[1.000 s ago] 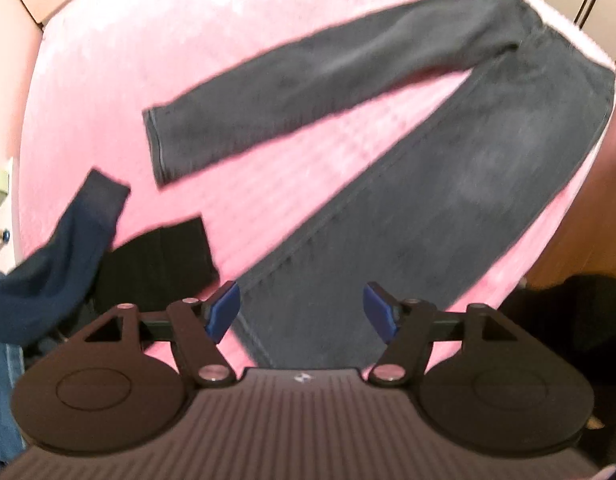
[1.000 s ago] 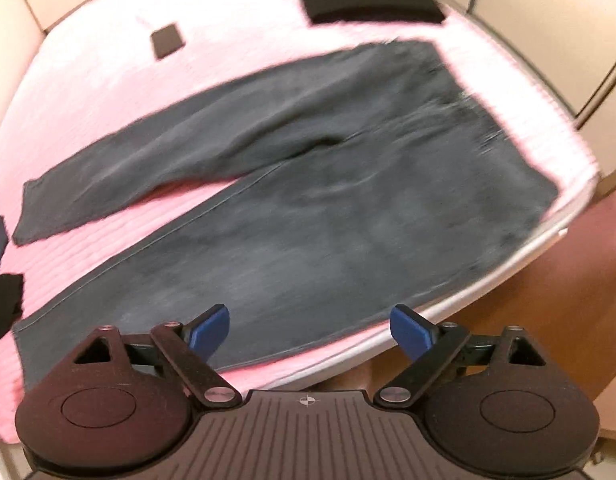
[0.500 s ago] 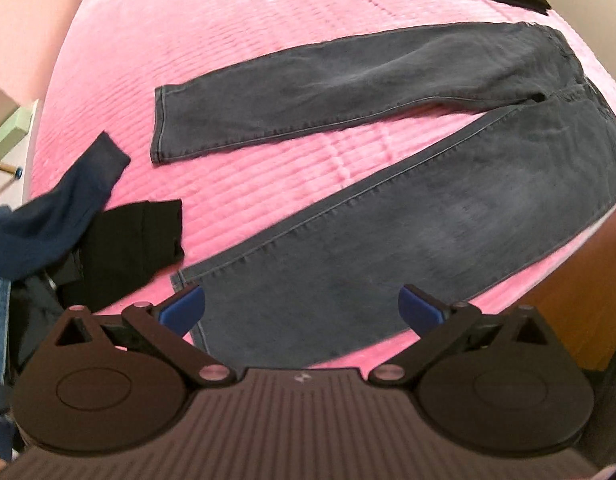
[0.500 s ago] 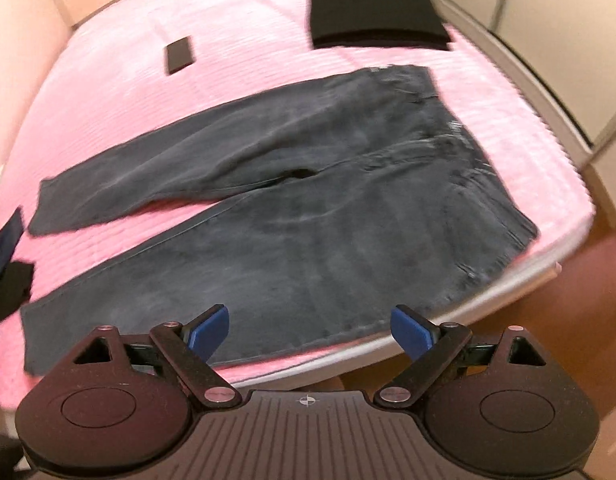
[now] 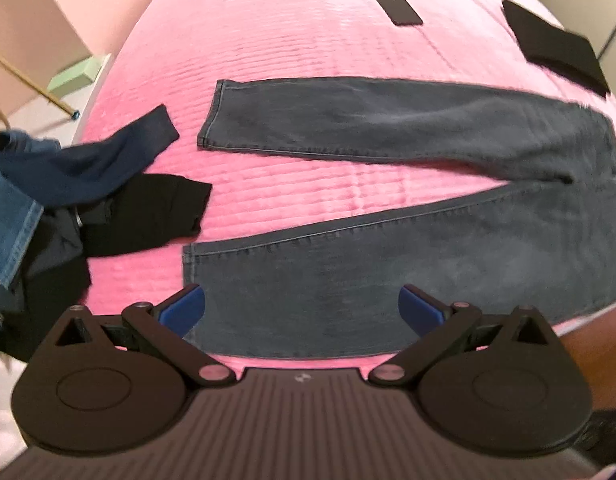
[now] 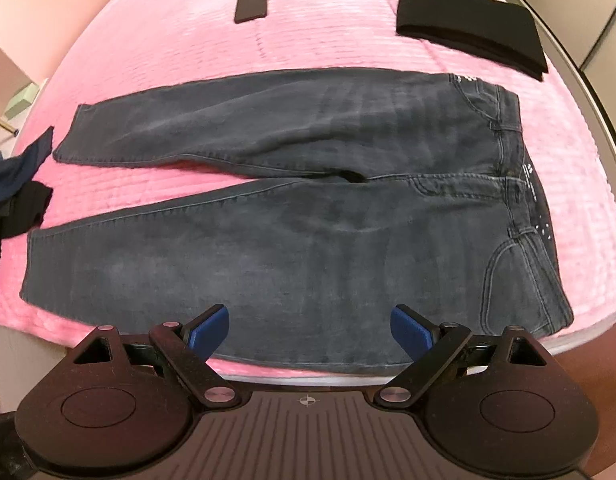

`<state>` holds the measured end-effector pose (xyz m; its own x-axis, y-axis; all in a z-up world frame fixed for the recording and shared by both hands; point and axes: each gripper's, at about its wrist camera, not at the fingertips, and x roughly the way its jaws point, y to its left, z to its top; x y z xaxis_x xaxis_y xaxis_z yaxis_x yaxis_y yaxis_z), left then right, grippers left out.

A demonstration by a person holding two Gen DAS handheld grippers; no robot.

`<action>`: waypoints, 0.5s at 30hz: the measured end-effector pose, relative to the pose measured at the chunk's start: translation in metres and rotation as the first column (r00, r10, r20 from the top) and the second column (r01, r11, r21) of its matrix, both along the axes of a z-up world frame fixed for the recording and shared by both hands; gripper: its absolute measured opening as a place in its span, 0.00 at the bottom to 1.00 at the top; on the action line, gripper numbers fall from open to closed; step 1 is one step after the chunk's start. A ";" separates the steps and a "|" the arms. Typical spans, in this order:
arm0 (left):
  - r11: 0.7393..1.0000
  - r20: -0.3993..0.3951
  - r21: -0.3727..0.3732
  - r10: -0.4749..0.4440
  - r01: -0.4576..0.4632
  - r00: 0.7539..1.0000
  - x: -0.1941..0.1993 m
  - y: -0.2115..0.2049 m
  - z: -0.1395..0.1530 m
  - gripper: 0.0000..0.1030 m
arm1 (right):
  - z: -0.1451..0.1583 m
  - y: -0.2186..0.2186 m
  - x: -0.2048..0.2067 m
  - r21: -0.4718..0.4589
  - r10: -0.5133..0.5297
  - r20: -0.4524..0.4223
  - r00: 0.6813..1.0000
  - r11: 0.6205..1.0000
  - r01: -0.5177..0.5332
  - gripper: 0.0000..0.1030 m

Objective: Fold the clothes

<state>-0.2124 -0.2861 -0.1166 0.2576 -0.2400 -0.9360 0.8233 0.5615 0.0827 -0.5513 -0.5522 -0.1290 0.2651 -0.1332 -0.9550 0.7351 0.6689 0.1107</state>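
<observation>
The pink bed [image 6: 156,44] carries dark jeans [image 6: 308,236] spread flat, legs splayed apart, waistband toward the right. Denim looks heavy and limp, so pinch hem and waistband. The left gripper [image 5: 302,312] and right gripper [image 6: 309,330] hover spread wide, holding nothing.

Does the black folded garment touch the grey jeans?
Apart. In the right wrist view, a strip of pink bedcover separates the black folded garment from the grey jeans.
</observation>
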 end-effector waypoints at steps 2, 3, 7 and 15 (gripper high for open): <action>1.000 -0.007 -0.001 -0.017 0.017 1.000 -0.004 -0.001 -0.002 0.99 | 0.004 0.002 -0.002 -0.015 -0.022 -0.006 1.000 1.000 0.022 0.88; 1.000 -0.008 0.001 -0.031 0.031 0.999 -0.005 -0.002 -0.003 0.99 | 0.006 0.003 -0.002 -0.022 -0.036 -0.008 0.999 0.999 0.036 0.88; 0.992 -0.001 -0.002 -0.123 0.123 0.992 -0.004 -0.010 -0.003 0.99 | 0.015 0.012 -0.003 -0.041 -0.095 -0.010 0.995 0.995 0.095 0.88; 0.972 0.033 -0.016 -0.236 0.236 0.971 0.012 -0.012 0.001 0.98 | 0.020 0.047 0.010 -0.055 -0.150 -0.022 0.988 0.987 0.149 0.88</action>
